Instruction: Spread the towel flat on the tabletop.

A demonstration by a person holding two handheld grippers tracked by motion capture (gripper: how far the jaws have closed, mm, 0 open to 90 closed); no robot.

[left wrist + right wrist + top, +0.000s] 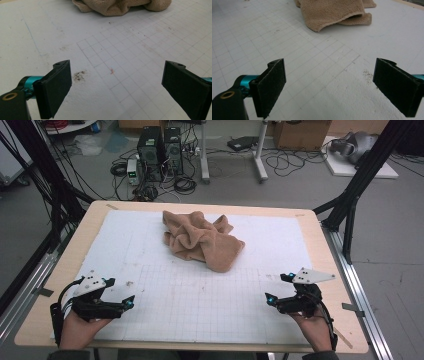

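A crumpled tan towel point(202, 240) is lying on the far middle of the white gridded mat point(200, 295), untouched.

The mat is being carried by a wooden table point(320, 240). The left gripper point(131, 302) and the right gripper point(268, 297) are being held low near the mat's near corners, well apart from the towel, each with jaws spread wide and nothing between them. A dark smudge point(79, 75) is lying just beyond the left gripper's jaws.
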